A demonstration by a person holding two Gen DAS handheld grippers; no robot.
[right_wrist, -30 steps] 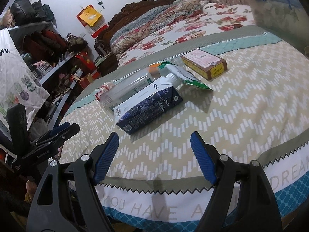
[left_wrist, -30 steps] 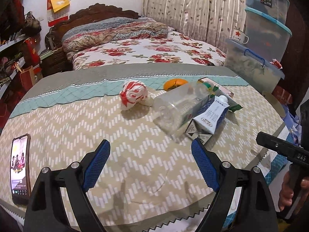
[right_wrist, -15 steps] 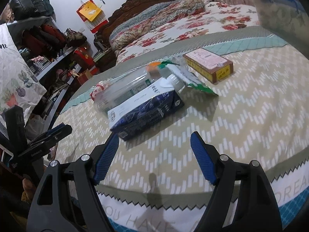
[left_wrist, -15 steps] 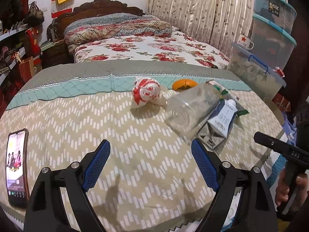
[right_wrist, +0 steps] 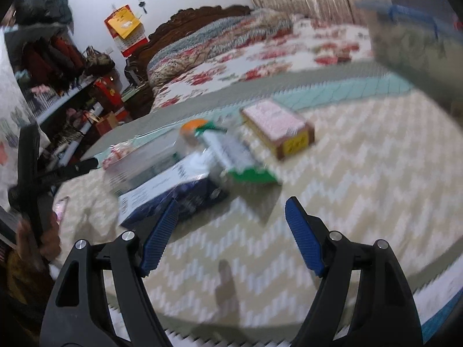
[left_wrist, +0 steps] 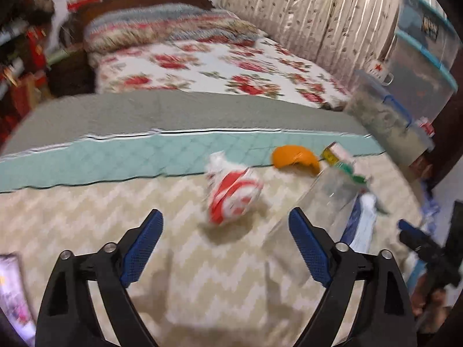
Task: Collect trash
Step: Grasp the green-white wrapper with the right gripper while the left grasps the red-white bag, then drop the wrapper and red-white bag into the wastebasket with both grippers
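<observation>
Fingers apart, labels blurred

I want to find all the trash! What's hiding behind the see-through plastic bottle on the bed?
Behind the clear bottle sit an orange peel, a green-and-white wrapper and a small pink-topped box. Anything under the bottle is covered, and the pictures are blurry.

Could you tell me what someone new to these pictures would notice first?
The eye lands on the crumpled red-and-white wrapper lying on the zigzag blanket, ahead of the open left gripper. To its right is a trash cluster: orange peel, clear bottle, dark blue carton. The open right gripper faces that carton.
</observation>
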